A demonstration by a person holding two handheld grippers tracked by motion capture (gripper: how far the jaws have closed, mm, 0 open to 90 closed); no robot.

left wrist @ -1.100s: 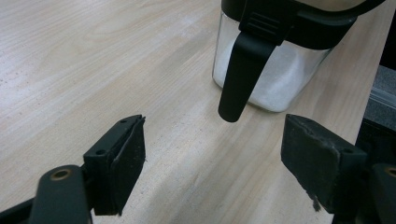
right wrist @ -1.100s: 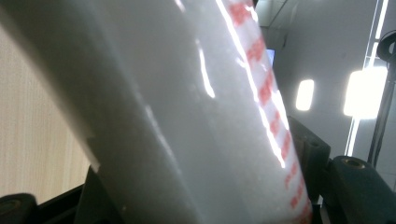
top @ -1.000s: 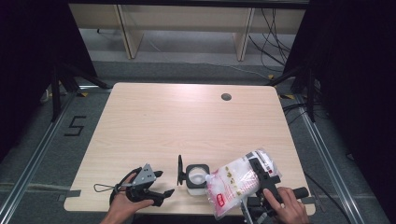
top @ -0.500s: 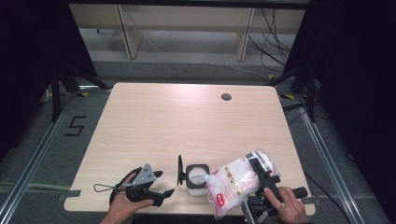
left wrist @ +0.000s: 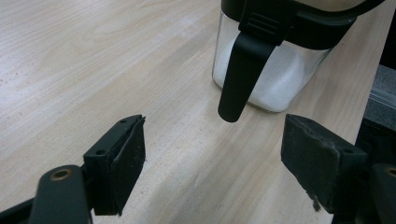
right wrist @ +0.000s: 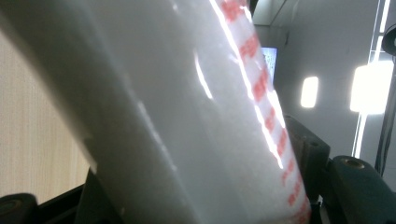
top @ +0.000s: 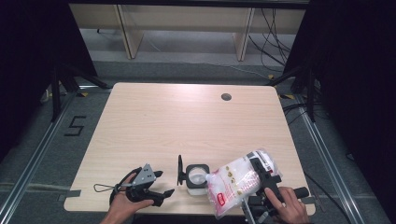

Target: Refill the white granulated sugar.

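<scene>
A clear plastic bag of white grains with red print [top: 236,184] is tilting over a square glass jar with a black rim [top: 196,175], its near-left corner at the jar's mouth, at the near edge of the pale wooden surface [top: 187,126]. The right tool [top: 261,179] is gripping the bag, jaws partly apart around it. The left tool [top: 161,183] is resting to the jar's left, jaws wide and empty, facing the jar's hinged black lid [left wrist: 243,70].

The table [top: 187,121] is pale matt wood grain, the jar [left wrist: 275,79] clear glossy glass with a matt black plastic collar, the bag [top: 233,184] shiny see-through plastic, and the left tool [left wrist: 212,163] carries rough black pads.
</scene>
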